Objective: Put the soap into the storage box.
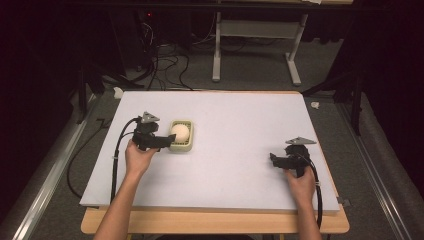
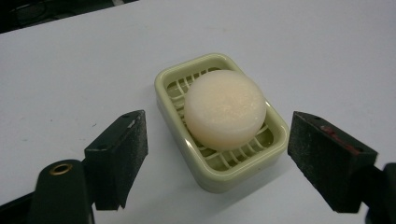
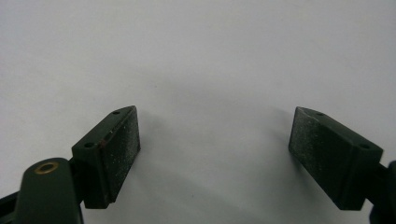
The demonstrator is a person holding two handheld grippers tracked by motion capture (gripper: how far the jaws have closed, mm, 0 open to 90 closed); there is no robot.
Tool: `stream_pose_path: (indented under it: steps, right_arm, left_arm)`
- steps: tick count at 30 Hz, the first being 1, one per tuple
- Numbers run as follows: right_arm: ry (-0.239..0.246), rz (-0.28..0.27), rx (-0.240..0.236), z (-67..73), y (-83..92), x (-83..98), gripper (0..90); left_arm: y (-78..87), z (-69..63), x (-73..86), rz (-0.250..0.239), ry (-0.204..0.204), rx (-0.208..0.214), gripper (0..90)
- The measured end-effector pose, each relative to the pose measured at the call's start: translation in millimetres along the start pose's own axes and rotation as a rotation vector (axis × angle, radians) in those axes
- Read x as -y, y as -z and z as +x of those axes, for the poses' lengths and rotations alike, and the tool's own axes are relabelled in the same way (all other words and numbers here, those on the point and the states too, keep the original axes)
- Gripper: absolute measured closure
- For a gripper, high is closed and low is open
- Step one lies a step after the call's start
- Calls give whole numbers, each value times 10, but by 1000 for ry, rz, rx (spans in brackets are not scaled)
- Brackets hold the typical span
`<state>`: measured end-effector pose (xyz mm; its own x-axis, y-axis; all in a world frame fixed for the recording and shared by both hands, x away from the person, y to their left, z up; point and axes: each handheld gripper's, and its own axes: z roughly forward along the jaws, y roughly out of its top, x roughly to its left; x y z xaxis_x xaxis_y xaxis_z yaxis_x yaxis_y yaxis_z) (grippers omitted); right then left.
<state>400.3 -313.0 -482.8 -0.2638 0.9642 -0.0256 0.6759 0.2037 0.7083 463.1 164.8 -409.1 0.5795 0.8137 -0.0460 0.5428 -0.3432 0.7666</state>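
A round cream soap bar (image 1: 180,131) (image 2: 225,108) lies in a pale green slotted soap dish (image 1: 183,145) (image 2: 173,79) on the white board, left of centre. My left gripper (image 1: 169,139) (image 2: 217,161) is open right at the dish. Its jaws stand wide on either side of the dish's near end and touch neither dish nor soap. My right gripper (image 1: 272,158) (image 3: 212,156) rests near the board's right side, far from the dish. It is open, with bare white board between its jaws.
The white board (image 1: 240,125) covers a wooden table (image 1: 210,222). Cables (image 1: 117,150) trail from both grippers toward the near edge. Behind the table stand a white desk frame (image 1: 255,50) and loose cables on grey floor. A small white object (image 1: 118,92) lies off the board's far left corner.
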Motion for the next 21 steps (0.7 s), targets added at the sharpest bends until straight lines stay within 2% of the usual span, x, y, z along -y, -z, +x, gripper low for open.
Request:
stream_pose_path:
  steps: [4, 10, 21]
  right_arm:
    - [-2, 1, 0, 1, 0, 0, 169]
    - [-2, 1, 0, 1, 0, 0, 169]
    - [-2, 1, 0, 1, 0, 0, 169]
  left_arm:
    - [58, 1, 33, -20, 14, 5, 211]
    - [141, 30, 108, -24, 33, 1, 212]
    - [296, 55, 202, -38, 46, -2, 212]
